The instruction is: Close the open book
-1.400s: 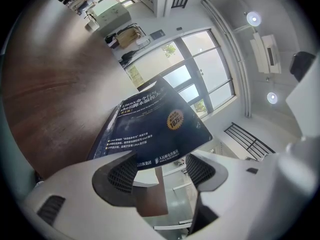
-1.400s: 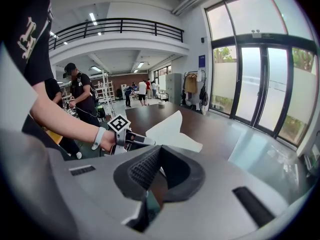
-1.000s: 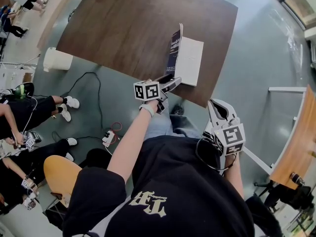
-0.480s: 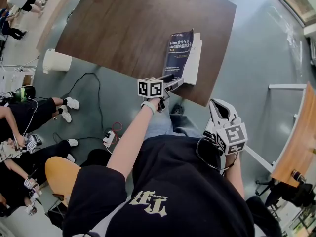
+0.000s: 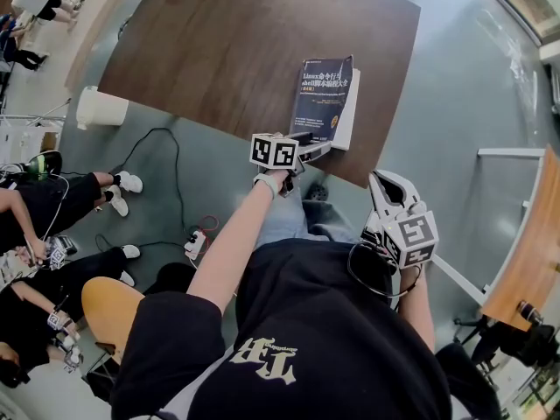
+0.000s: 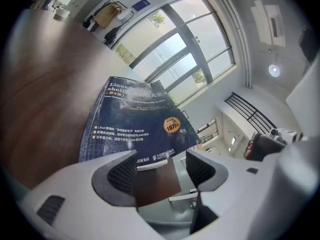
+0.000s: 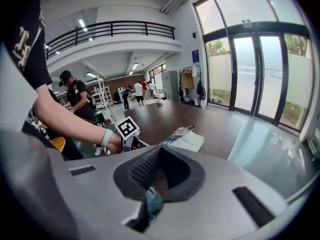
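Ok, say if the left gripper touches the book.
Cannot tell: in its own view the left gripper is open, and the book edge passes behind one jaw.

Your left gripper [image 6: 161,160] has its jaws apart. The blue book [image 6: 134,121] lies right at their tips on the brown table [image 6: 40,89].

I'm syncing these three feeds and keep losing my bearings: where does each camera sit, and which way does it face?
Head view: on the person's head, facing steeply down at the table, book and floor; shows torso, left gripper, right gripper.
Left gripper view: rides that gripper, facing past its open jaws over the book cover toward windows.
Right gripper view: rides that gripper, facing past its shut jaws across the room; shows the left arm.
Shared: all three see the book.
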Demonstrator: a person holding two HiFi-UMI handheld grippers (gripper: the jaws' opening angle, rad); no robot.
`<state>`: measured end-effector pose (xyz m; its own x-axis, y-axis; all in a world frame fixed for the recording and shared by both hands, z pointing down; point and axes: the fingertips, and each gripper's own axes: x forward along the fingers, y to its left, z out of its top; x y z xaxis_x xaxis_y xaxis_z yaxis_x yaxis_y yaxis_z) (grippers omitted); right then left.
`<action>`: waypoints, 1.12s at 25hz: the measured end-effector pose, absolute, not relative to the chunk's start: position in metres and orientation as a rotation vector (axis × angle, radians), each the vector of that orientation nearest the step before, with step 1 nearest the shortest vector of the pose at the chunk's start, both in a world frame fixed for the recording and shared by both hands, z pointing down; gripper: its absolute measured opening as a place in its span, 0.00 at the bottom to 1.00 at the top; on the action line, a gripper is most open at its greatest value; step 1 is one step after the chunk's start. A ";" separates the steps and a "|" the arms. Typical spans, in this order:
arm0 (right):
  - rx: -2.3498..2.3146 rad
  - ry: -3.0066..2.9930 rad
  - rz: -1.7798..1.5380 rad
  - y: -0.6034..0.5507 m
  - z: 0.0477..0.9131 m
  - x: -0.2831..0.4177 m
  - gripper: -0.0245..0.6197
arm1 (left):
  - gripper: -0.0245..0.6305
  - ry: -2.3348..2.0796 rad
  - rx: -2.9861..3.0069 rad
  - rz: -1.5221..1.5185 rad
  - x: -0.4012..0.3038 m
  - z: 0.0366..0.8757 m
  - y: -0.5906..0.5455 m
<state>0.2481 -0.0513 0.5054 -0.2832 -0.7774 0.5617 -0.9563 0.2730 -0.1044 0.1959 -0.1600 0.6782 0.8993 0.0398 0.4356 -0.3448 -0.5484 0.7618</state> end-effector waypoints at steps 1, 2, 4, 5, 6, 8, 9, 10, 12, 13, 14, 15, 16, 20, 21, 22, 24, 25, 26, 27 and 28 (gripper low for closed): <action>1.558 -2.159 0.601 -0.057 0.506 0.246 0.02 | 0.49 -0.219 2.098 0.515 0.196 0.680 -0.160; 1.549 -2.172 0.594 -0.064 0.507 0.244 0.02 | 0.49 -0.221 2.097 0.526 0.197 0.683 -0.160; 1.531 -2.201 0.585 -0.081 0.509 0.240 0.02 | 0.49 -0.228 2.097 0.554 0.197 0.689 -0.159; 1.522 -2.218 0.583 -0.091 0.510 0.239 0.02 | 0.49 -0.232 2.098 0.569 0.198 0.691 -0.159; 1.514 -2.233 0.585 -0.101 0.511 0.238 0.02 | 0.49 -0.234 2.097 0.583 0.199 0.694 -0.159; 1.505 -2.252 0.604 -0.121 0.516 0.238 0.02 | 0.49 -0.232 2.091 0.615 0.201 0.698 -0.157; 1.504 -2.253 0.626 -0.130 0.520 0.238 0.02 | 0.49 -0.230 2.092 0.636 0.201 0.700 -0.156; 1.506 -2.250 0.661 -0.139 0.525 0.238 0.02 | 0.49 -0.229 2.094 0.656 0.201 0.702 -0.156; 1.522 -2.241 0.768 -0.154 0.540 0.240 0.02 | 0.49 -0.233 2.092 0.683 0.201 0.704 -0.157; 1.533 -2.235 0.832 -0.160 0.548 0.240 0.02 | 0.49 -0.234 2.085 0.686 0.202 0.704 -0.157; 1.542 -2.226 0.893 -0.165 0.557 0.240 0.02 | 0.49 -0.234 2.075 0.686 0.202 0.705 -0.158; 1.546 -2.215 0.942 -0.170 0.567 0.240 0.02 | 0.48 -0.236 2.066 0.689 0.202 0.706 -0.158; 1.542 -2.204 0.976 -0.174 0.578 0.238 0.02 | 0.47 -0.240 2.060 0.699 0.202 0.707 -0.158; 1.500 -2.171 1.054 -0.198 0.621 0.226 0.02 | 0.35 -0.280 2.047 0.750 0.193 0.713 -0.165; 1.493 -2.159 1.074 -0.204 0.632 0.225 0.02 | 0.33 -0.288 2.043 0.754 0.191 0.714 -0.166; 1.488 -2.146 1.090 -0.209 0.643 0.224 0.02 | 0.31 -0.297 2.041 0.755 0.189 0.715 -0.167; 1.480 -2.104 1.116 -0.214 0.667 0.226 0.02 | 0.26 -0.314 2.037 0.755 0.187 0.716 -0.169; 1.478 -2.078 1.130 -0.214 0.679 0.228 0.02 | 0.24 -0.322 2.034 0.757 0.187 0.717 -0.169; 1.479 -2.048 1.146 -0.213 0.692 0.230 0.02 | 0.22 -0.331 2.031 0.763 0.186 0.718 -0.169; 1.481 -2.018 1.164 -0.211 0.704 0.232 0.02 | 0.20 -0.342 2.030 0.772 0.184 0.719 -0.170; 1.486 -1.994 1.180 -0.209 0.714 0.234 0.02 | 0.16 -0.354 2.032 0.781 0.181 0.721 -0.171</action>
